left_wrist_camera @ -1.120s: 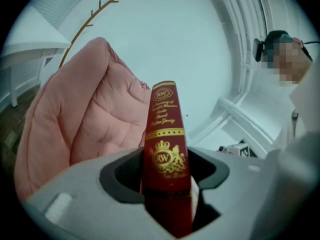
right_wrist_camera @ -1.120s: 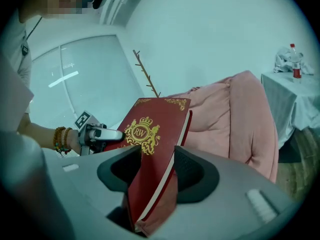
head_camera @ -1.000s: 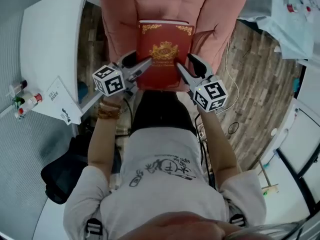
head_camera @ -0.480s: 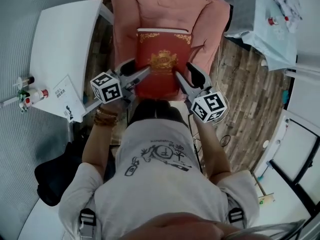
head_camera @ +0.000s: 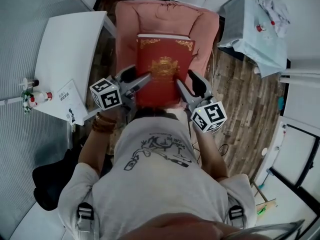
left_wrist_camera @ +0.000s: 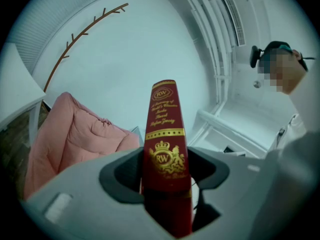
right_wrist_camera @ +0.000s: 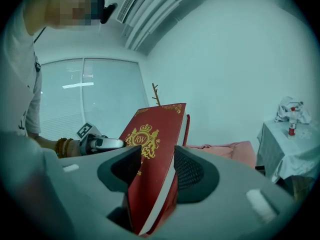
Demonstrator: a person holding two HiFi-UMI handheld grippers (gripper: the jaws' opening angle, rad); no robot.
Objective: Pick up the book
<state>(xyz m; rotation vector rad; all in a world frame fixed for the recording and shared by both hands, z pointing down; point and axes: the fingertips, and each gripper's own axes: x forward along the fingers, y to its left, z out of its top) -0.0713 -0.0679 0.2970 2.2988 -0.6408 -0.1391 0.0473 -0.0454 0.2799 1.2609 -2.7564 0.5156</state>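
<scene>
The book (head_camera: 165,69) is dark red, with a gold crowned crest bearing the letters "RW" on both cover and spine. The gold script lines higher on the spine are too small to read. It hangs in the air, cover up, over a pink armchair (head_camera: 202,26), carried at its near end by both tongs.

The left gripper (head_camera: 143,80) is clamped on the spine edge. The right gripper (head_camera: 181,86) is clamped on the page edge. Both reach forward from the person's chest, about level, angling in toward each other, marker cubes nearest the body. Bracelets (head_camera: 101,122) circle the left wrist. A booklet (head_camera: 67,101) on the white table (head_camera: 65,44) carries print too small to read.
</scene>
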